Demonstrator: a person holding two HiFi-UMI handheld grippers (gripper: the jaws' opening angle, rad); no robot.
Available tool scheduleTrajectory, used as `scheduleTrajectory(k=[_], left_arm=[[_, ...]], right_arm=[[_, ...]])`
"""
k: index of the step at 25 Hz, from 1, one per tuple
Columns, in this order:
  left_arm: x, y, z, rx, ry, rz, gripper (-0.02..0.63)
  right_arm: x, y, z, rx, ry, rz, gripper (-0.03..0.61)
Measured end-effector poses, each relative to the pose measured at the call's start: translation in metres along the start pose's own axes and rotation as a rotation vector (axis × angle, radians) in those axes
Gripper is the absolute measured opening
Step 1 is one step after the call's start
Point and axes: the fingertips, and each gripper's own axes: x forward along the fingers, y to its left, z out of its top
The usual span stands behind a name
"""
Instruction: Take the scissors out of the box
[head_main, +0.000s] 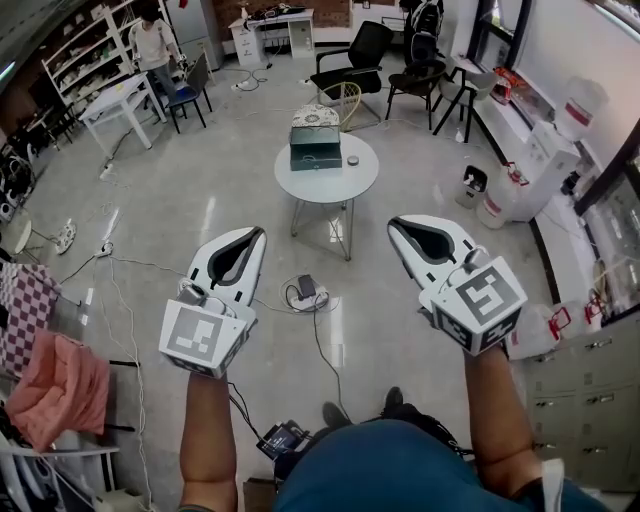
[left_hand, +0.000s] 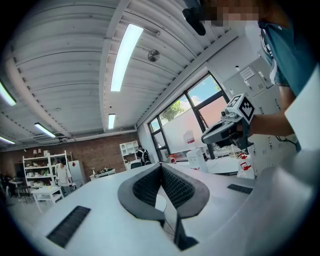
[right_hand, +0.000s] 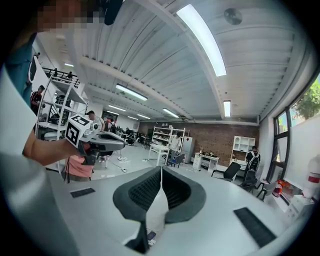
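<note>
A dark green box (head_main: 315, 148) sits on a round white table (head_main: 335, 185) several steps ahead of me, with a small dark object (head_main: 352, 161) beside it. No scissors show in any view. My left gripper (head_main: 256, 232) and right gripper (head_main: 396, 224) are held up in front of me, far short of the table. Both are shut with nothing between the fingers. In the left gripper view the pads meet at the tips (left_hand: 161, 165), and the right gripper (left_hand: 227, 131) shows off to the side. The right gripper view shows its tips (right_hand: 161, 168) closed too, with the left gripper (right_hand: 97, 140) in sight.
Cables and a power adapter (head_main: 305, 292) lie on the floor between me and the table. Black chairs (head_main: 358, 55) and a wicker chair (head_main: 345, 100) stand behind it. Water dispensers (head_main: 545, 150) and cabinets (head_main: 590, 380) line the right. A pink cloth (head_main: 60, 385) hangs at left.
</note>
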Motion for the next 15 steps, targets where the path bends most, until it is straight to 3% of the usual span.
scheduleTrajectory(k=[5, 8, 10, 15], left_arm=[[-0.005, 0.012, -0.004, -0.003, -0.033, -0.026, 0.018], [-0.008, 0.013, -0.013, -0.01, -0.002, -0.015, 0.018], [-0.001, 0.013, -0.021, -0.006, 0.029, -0.01, 0.018], [0.04, 0.039, -0.033, 0.009, 0.007, 0.003, 0.018]], right_arm=[[0.013, 0.005, 0.009, 0.002, 0.004, -0.014, 0.038], [0.017, 0.008, 0.002, 0.005, 0.013, 0.007, 0.038], [0.019, -0.001, -0.003, 0.006, 0.011, 0.011, 0.038], [0.064, -0.041, -0.014, 0.011, 0.002, 0.022, 0.038]])
